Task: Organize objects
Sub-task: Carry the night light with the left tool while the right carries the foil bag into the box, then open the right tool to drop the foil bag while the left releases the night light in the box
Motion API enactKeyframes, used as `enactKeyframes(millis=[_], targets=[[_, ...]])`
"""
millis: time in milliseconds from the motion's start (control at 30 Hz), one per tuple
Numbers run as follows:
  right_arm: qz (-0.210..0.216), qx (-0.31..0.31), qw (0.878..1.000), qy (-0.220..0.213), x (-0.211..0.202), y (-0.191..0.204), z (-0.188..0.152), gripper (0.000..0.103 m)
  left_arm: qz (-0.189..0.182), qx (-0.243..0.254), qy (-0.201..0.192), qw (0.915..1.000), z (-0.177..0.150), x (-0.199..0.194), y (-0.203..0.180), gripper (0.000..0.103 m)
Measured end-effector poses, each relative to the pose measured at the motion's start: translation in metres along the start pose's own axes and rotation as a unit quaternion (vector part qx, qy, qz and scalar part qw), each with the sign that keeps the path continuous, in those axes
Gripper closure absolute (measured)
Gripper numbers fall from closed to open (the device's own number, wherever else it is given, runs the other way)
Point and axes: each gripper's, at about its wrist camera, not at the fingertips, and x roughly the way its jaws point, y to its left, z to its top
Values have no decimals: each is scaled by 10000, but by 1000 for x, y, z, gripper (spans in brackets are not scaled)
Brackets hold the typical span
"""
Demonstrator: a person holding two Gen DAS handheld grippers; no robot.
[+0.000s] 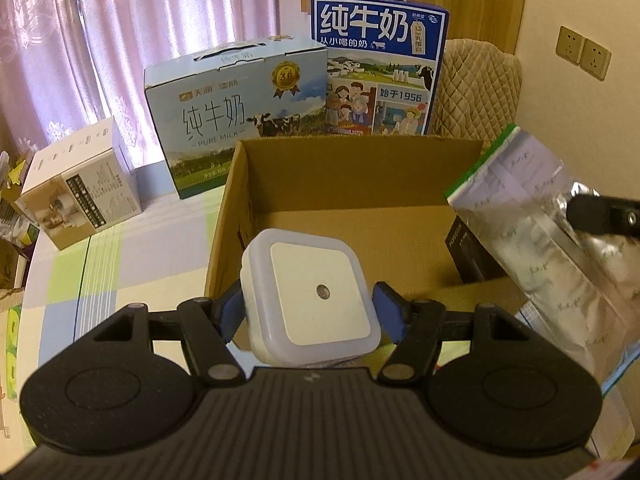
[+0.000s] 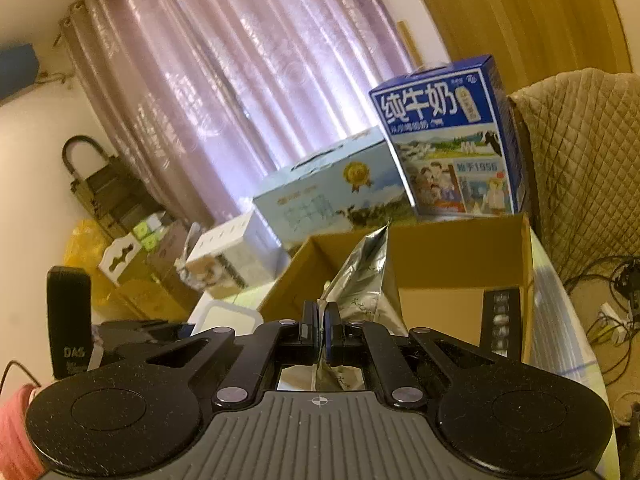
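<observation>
My left gripper [image 1: 310,304] is shut on a white square night light [image 1: 310,300], held over the near edge of an open cardboard box [image 1: 340,184]. My right gripper [image 2: 321,326] is shut on a silver foil zip bag [image 2: 366,276], which stands up between its fingers in front of the same cardboard box [image 2: 448,240]. From the left wrist camera the foil bag [image 1: 540,220] hangs at the right over the box's right wall, with a black finger [image 1: 600,216] of the right gripper on it. A small black box [image 1: 472,256] stands inside the cardboard box at its right side.
Two milk cartons stand behind the box: a pale blue one [image 1: 240,120] and a tall dark blue one [image 1: 380,68]. A white carton [image 1: 80,188] sits at the left on the checked tablecloth [image 1: 120,280]. A quilted chair back [image 1: 476,84] and curtains lie behind.
</observation>
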Motion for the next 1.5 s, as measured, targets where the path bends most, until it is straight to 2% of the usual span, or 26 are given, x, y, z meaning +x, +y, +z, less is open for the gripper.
enactKeyframes(millis=[333, 567, 733, 1033, 1500], targets=[[-123, -66, 9997, -211, 38, -20, 34, 103, 27, 73, -126, 9999, 41, 23, 0, 39], [-110, -186, 9995, -208, 67, -43, 47, 103, 8, 104, -7, 9999, 59, 51, -3, 39], [-232, -274, 9994, 14, 92, -59, 44, 103, -1, 133, 145, 9998, 61, 72, -7, 39], [-458, 95, 9984, 323, 121, -85, 27, 103, -14, 137, 469, 9988, 57, 106, -8, 39], [-705, 258, 9953, 619, 144, -102, 13, 103, -10, 129, 691, 9975, 53, 129, -6, 39]])
